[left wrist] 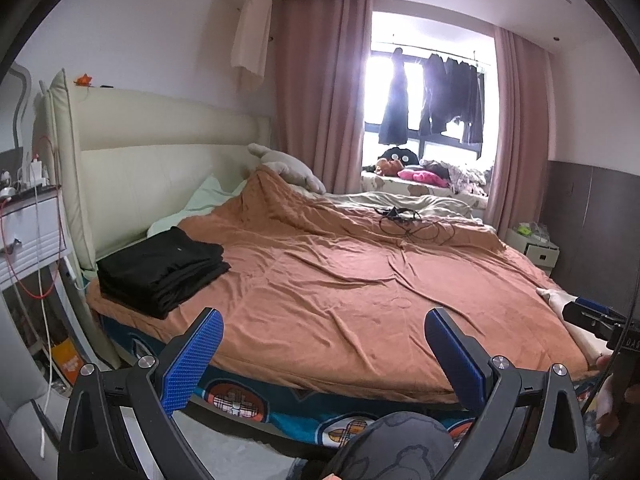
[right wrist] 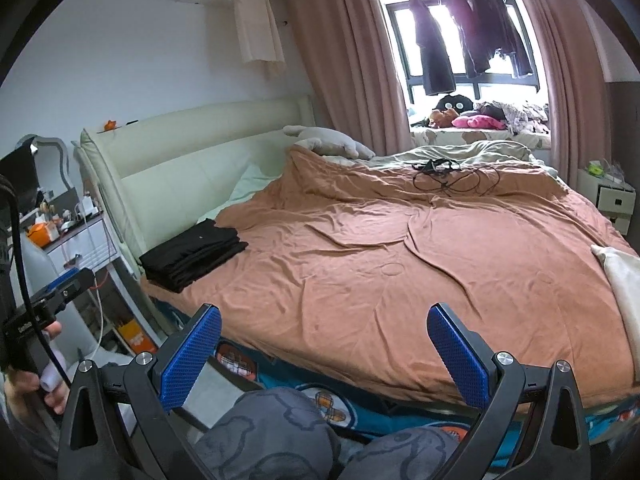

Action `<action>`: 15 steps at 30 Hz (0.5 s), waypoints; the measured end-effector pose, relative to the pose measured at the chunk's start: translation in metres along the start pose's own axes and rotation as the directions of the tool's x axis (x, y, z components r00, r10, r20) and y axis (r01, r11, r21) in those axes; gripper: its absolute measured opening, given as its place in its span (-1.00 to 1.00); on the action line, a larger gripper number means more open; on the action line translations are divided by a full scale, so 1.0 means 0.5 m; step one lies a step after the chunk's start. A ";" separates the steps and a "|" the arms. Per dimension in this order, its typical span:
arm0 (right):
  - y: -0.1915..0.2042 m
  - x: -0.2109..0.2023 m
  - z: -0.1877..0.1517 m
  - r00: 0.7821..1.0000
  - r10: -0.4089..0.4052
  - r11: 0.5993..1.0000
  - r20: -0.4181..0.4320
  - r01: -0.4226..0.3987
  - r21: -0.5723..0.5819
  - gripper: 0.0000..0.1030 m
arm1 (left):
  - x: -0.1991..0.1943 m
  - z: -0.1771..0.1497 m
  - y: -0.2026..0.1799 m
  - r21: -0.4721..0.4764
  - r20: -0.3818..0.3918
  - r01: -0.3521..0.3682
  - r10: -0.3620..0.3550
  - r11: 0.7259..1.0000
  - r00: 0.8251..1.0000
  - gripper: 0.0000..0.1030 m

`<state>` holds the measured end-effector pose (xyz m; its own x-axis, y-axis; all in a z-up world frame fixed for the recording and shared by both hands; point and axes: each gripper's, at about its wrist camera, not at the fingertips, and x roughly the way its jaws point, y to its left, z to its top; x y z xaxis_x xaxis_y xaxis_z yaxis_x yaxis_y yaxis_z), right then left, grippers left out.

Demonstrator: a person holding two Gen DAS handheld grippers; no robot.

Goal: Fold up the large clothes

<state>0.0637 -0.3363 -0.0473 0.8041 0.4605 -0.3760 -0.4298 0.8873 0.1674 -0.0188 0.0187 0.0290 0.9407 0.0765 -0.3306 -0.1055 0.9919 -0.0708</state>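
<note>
A stack of folded black clothes (left wrist: 160, 270) (right wrist: 194, 254) lies on the orange-brown blanket (left wrist: 340, 280) (right wrist: 380, 248), at the near corner by the cream headboard. A pale cloth (right wrist: 620, 284) (left wrist: 554, 298) lies at the bed's right edge. My left gripper (left wrist: 322, 320) is open and holds nothing, hovering over the near edge of the bed, right of the black stack. My right gripper (right wrist: 325, 316) is also open with nothing between its blue pads, held over the same edge further right. Neither gripper touches any cloth.
A tangle of black cables (left wrist: 412, 224) (right wrist: 452, 178) sits on the far part of the bed. White nightstands (left wrist: 28, 236) (right wrist: 612, 200) flank the bed. The person's knees in grey patterned trousers (right wrist: 272, 436) are right below the grippers. Dark clothes hang at the window (left wrist: 448, 96).
</note>
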 end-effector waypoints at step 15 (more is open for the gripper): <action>-0.012 -0.015 -0.005 1.000 0.001 1.000 0.007 -0.002 0.019 1.00 | -0.018 -0.002 -0.023 0.026 0.000 0.017 -0.017 1.000 1.000 0.97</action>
<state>0.0591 -0.3449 -0.0479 0.8062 0.4619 -0.3697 -0.4231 0.8869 0.1854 -0.0265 0.0066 0.0319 0.9424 0.0599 -0.3290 -0.0815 0.9953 -0.0522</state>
